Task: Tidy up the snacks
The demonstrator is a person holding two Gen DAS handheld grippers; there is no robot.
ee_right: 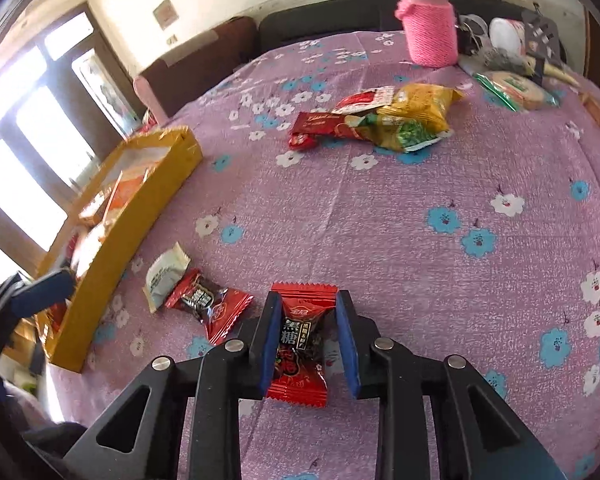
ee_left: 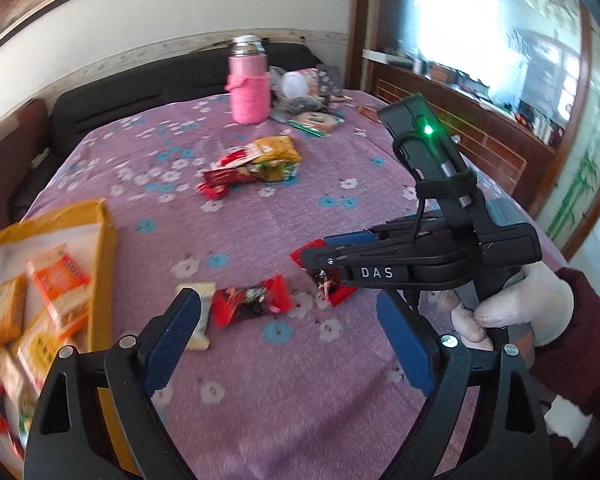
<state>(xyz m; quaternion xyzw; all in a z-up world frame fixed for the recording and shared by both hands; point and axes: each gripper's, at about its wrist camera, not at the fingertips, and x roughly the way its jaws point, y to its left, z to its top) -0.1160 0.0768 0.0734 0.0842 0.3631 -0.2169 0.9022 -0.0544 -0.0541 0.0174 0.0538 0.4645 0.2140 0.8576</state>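
Note:
My right gripper [ee_right: 306, 340] straddles a red candy packet [ee_right: 298, 344] lying on the purple flowered tablecloth; the blue pads flank it with small gaps, so I cannot tell a firm grip. In the left wrist view that gripper [ee_left: 320, 264] covers the same packet [ee_left: 336, 292]. My left gripper [ee_left: 288, 340] is open and empty above the cloth. A second red candy [ee_left: 252, 302] [ee_right: 210, 304] and a white packet [ee_left: 200, 320] [ee_right: 166, 276] lie beside the yellow box [ee_left: 100, 264] [ee_right: 140, 216], which holds several snack packs.
A pile of red, yellow and green snack bags [ee_left: 256, 162] [ee_right: 384, 118] lies mid-table. A pink knit-covered flask [ee_left: 249, 80] [ee_right: 430, 24] and assorted clutter [ee_left: 308, 96] stand at the far edge. A dark sofa lies behind the table.

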